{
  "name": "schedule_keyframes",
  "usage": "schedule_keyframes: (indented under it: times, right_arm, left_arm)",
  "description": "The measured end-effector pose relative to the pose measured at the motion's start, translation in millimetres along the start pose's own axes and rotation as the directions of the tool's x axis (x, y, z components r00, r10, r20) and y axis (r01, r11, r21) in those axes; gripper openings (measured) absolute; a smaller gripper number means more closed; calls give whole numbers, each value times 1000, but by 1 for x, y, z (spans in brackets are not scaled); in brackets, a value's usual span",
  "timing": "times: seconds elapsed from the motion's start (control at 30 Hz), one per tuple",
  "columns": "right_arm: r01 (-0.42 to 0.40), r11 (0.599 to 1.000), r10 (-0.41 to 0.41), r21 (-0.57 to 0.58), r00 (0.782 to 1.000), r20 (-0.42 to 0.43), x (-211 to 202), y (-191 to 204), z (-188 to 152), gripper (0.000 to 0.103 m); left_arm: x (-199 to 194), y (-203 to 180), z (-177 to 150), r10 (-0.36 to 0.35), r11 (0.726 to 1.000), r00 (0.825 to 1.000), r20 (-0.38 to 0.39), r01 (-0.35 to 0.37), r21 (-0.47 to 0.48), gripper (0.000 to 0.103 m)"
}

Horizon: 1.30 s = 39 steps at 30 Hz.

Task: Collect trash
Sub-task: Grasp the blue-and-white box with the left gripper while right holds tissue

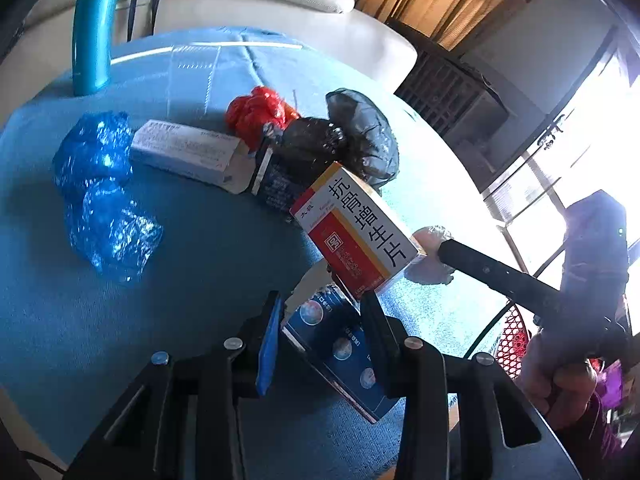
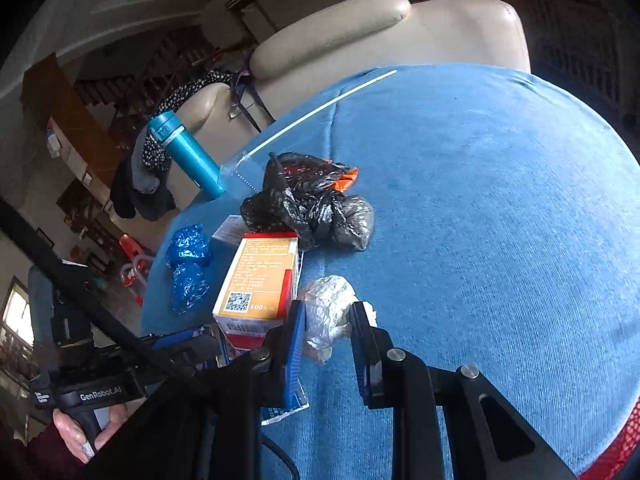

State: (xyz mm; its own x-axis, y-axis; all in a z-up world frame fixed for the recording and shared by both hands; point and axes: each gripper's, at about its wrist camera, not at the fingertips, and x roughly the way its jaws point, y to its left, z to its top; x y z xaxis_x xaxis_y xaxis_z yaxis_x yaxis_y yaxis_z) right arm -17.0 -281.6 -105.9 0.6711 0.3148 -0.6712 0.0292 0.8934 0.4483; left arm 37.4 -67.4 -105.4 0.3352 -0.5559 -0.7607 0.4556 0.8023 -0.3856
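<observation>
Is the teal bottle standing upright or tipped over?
Upright: the tall teal bottle stands on its base at the blue tablecloth's far edge, cap on top.

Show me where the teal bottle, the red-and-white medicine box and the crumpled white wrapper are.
teal bottle (image 2: 188, 156), right wrist view, middle of its body.
red-and-white medicine box (image 1: 356, 232), left wrist view, printed top face.
crumpled white wrapper (image 2: 326, 308), right wrist view, its centre.

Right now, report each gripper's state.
Left gripper: open around the blue box, not clamped.
Right gripper: open around the crumpled white wrapper.
</observation>
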Motion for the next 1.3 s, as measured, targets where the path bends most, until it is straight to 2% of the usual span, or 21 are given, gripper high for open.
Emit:
schedule_keyframes:
  times: [0.1, 0.2, 0.3, 0.43, 0.53, 0.63, 0.73, 0.83, 0.93, 1.03, 1.17, 1.3]
  right_arm:
    - [-12, 1000, 12, 16, 1000, 4, -2, -5, -4, 24]
    - [-10, 1000, 10, 22, 1000, 8, -3, -7, -5, 24]
    - [-17, 1000, 16, 25, 1000, 14, -5, -7, -4, 24]
    - [-15, 999, 14, 37, 1000, 16, -6, -10, -6, 24]
    - [-14, 999, 13, 42, 1000, 20, -9, -13, -7, 24]
    - [-11, 999, 10, 48, 1000, 26, -13, -17, -9, 24]
    - [-16, 998, 15, 65, 1000, 26, -13, -22, -11, 24]
    - [-19, 997, 17, 74, 1000, 24, -13, -25, -12, 24]
    - [-18, 997, 16, 74, 1000, 24, -14, -23, -12, 24]
    - [-14, 997, 12, 74, 1000, 22, -15, -23, -13, 24]
    - [-6, 997, 5, 81, 1000, 18, -14, -23, -13, 24]
    - [-6, 996, 5, 84, 1000, 11, -11, -21, -12, 24]
  left_arm:
    - [4, -7, 2, 13, 1000, 1000, -7, -13, 5, 41]
    - [11, -14, 7, 13, 1000, 999, -31, -13, -10, 49]
    - [26, -15, 8, 17, 999, 997, -73, -20, -30, 62]
    - [28, -9, 6, 50, 998, 995, -82, -54, -45, 63]
    - [16, -13, 3, 62, 997, 996, -61, -60, 40, 69]
    - [4, -22, -4, 37, 988, 998, -57, -28, 149, 70]
    - [-4, -31, -12, 29, 961, 998, -49, -14, 277, 72]
    - [-9, -40, -11, 27, 931, 999, -45, -9, 366, 74]
    - [-5, -50, -12, 58, 878, 998, -19, -42, 476, 77]
    - [5, -55, -12, 81, 834, 996, -32, -51, 550, 82]
    - [12, -55, -14, 88, 816, 995, -49, -44, 577, 83]
    - [13, -52, -15, 64, 824, 996, -55, -22, 566, 83]
